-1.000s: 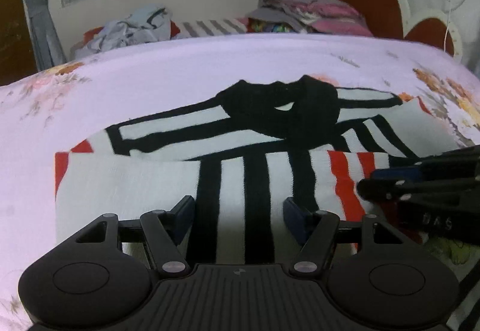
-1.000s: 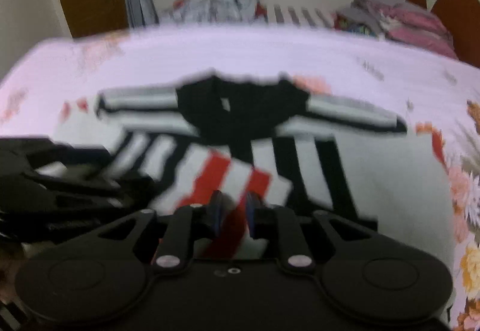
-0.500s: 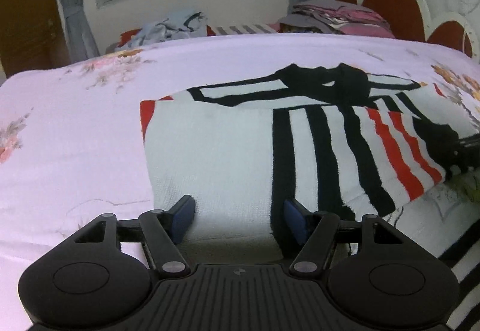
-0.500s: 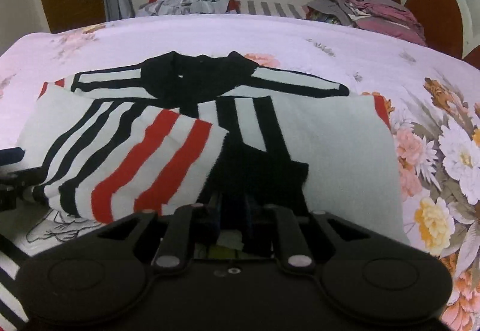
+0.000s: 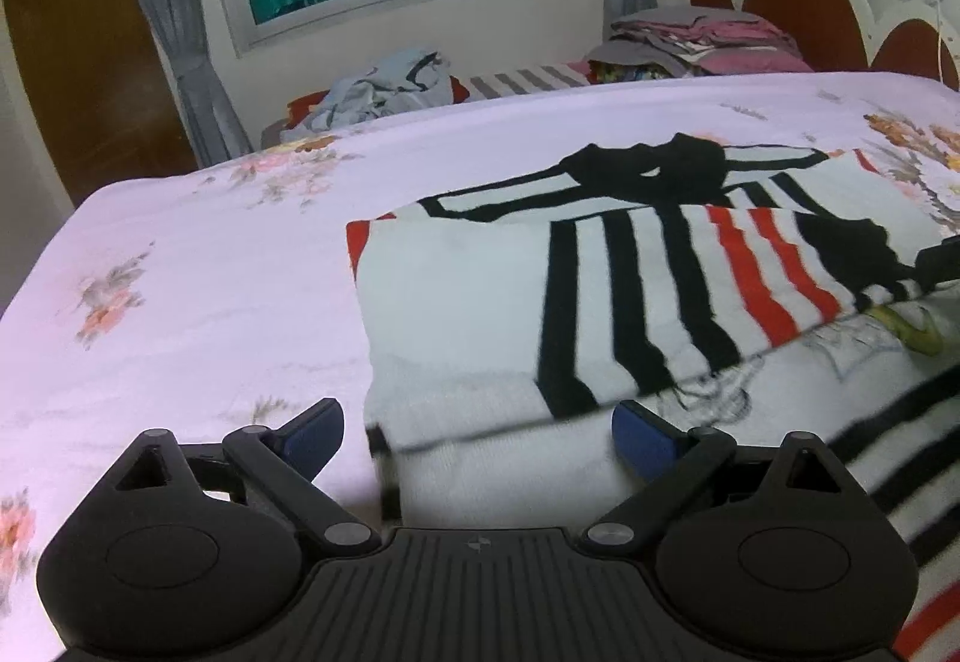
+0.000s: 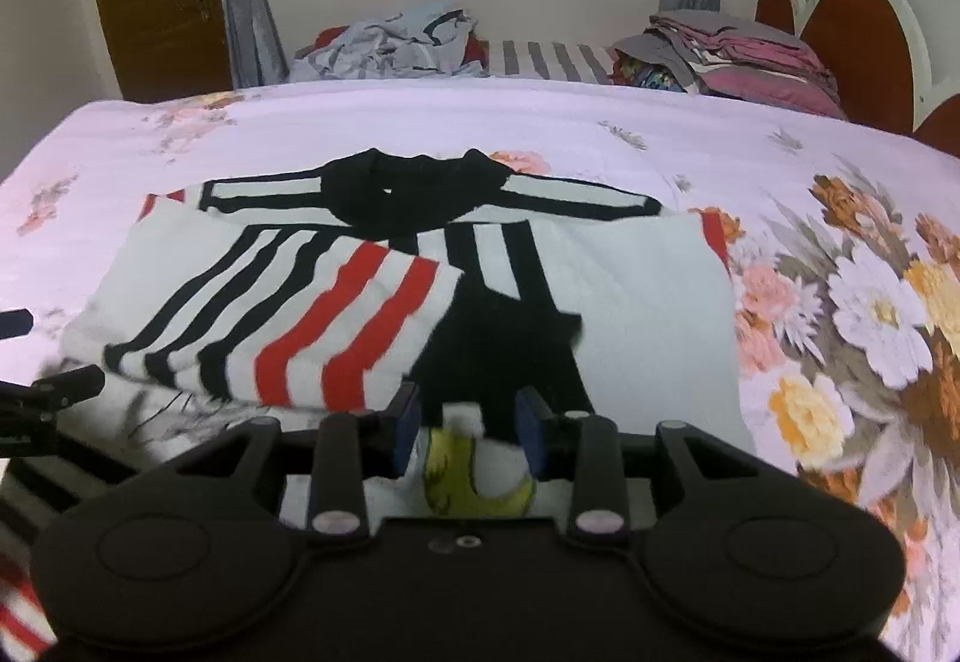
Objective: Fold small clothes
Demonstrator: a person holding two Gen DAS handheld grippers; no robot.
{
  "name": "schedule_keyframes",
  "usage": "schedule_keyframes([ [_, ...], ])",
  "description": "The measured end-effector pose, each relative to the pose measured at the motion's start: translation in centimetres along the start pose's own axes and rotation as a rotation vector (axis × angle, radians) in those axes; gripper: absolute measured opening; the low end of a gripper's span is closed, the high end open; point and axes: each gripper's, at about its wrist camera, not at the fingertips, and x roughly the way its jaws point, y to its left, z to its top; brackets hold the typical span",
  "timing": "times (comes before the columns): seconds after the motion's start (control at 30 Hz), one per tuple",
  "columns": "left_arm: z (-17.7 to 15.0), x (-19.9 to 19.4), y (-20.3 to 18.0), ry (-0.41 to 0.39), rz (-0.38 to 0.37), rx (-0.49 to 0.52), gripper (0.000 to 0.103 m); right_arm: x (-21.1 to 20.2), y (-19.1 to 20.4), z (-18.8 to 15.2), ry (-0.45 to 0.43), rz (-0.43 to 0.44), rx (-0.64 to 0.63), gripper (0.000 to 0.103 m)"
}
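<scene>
A small white shirt (image 5: pixel 480 314) with black and red stripes and a black collar lies on the bed. It also shows in the right wrist view (image 6: pixel 630 302). Its left sleeve (image 6: pixel 288 326) is folded across the body. My left gripper (image 5: pixel 477 431) is open, its jaws wide apart over the shirt's near left edge. My right gripper (image 6: pixel 468 425) is open, its jaws either side of the shirt's near hem, where a yellow print (image 6: pixel 474 476) shows. The left gripper's fingers (image 6: pixel 54 392) reach in at the left edge of the right wrist view.
The bed has a pale pink floral sheet (image 5: pixel 180 302), with large flowers on the right (image 6: pixel 870 314). A heap of loose clothes (image 6: pixel 396 44) and a stack of folded clothes (image 6: pixel 738 56) lie on a second bed behind. A red headboard (image 6: pixel 858 44) stands at the right.
My right gripper has opened and let go of the shirt's black sleeve end. My left gripper has opened wider and drawn back to the left. The sleeve now lies folded on the body.
</scene>
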Motion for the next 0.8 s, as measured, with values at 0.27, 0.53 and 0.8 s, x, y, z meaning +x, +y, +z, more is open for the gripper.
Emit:
schedule_keyframes([
  [0.27,-3.6,-5.6,-1.3,0.003,-0.006,-0.043,0.095,-5.7,-3.4,-4.1,-0.005,0.073,0.057,0.049],
  [0.53,-11.8,-11.3,1.2,0.078,-0.055,-0.266,0.082,-11.2,-8.5,-11.5,0.059,0.227,0.216,0.053],
  [0.8,-17.8,-14.6,3.3,0.101,-0.218,-0.539,0.068,-13.6,-10.7,-17.8,0.116,0.304,0.366,0.045],
])
